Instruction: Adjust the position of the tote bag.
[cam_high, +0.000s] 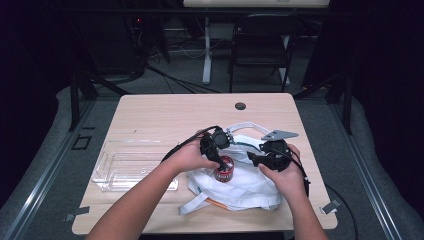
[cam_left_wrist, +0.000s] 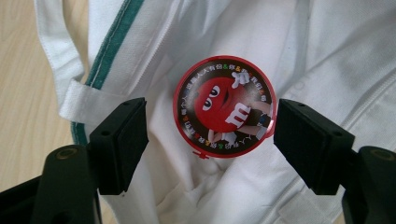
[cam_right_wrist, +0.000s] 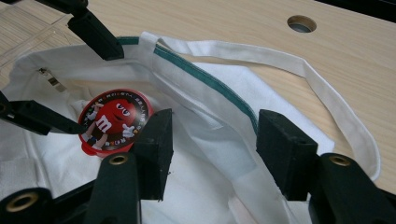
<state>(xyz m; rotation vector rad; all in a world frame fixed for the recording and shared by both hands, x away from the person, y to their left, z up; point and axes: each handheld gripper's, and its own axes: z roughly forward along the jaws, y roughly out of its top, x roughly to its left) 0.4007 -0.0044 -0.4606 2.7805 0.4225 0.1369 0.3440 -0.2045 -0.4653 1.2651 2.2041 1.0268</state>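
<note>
A round red candy tin (cam_high: 224, 170) with a cartoon lid stands on the white cloth bag (cam_high: 250, 186) with green trim. In the left gripper view the tin (cam_left_wrist: 224, 106) sits between the spread jaws of my left gripper (cam_left_wrist: 210, 116). The right pad is at the lid's edge and the left pad is well clear, so the gripper is open. My left gripper (cam_high: 221, 160) points down over it. My right gripper (cam_high: 253, 158) is just right of the tin, open. The bag's green-trimmed rim (cam_right_wrist: 210, 93) runs loosely between the jaws of that right gripper (cam_right_wrist: 212, 123). The tin (cam_right_wrist: 114, 119) lies to their left.
A clear plastic tray (cam_high: 127, 167) lies on the wooden table (cam_high: 165, 115) to the left of the bag. The bag's straps trail toward the front edge (cam_high: 192, 205) and the back (cam_right_wrist: 327, 93). A cable hole (cam_high: 240, 106) sits at the table's far side, with a chair (cam_high: 260, 45) beyond.
</note>
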